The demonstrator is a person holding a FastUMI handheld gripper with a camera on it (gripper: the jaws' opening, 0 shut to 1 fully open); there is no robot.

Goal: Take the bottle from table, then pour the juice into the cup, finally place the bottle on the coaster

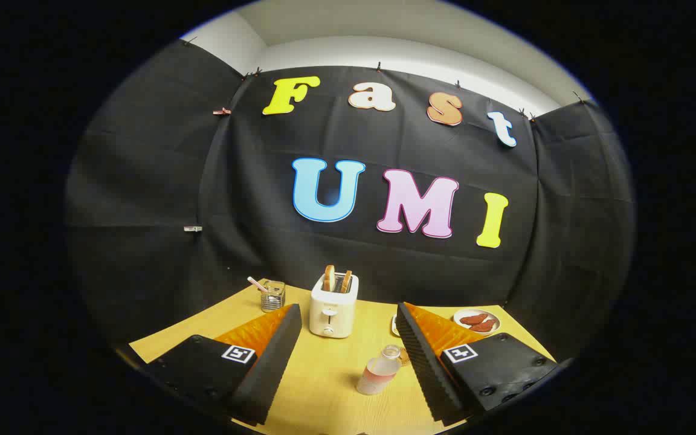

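Gripper view looks across a yellow table (324, 374) with the gripper (348, 338) held above it, jaws spread wide and gripping nothing. Between the fingers, toward the right one, stands the bottle (378, 374), upright with pink juice low inside, uncapped as far as I can tell. At 12 o'clock beyond it sits a white toaster (333, 311) holding toast. At 11 o'clock is a glass cup (273, 295) with a straw. At 1 o'clock, past the right finger, lies a plate (476, 320) of reddish food.

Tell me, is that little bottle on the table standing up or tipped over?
Standing up. The bottle rests on its base on the table, neck upward, between the open fingers of the hand-held gripper.
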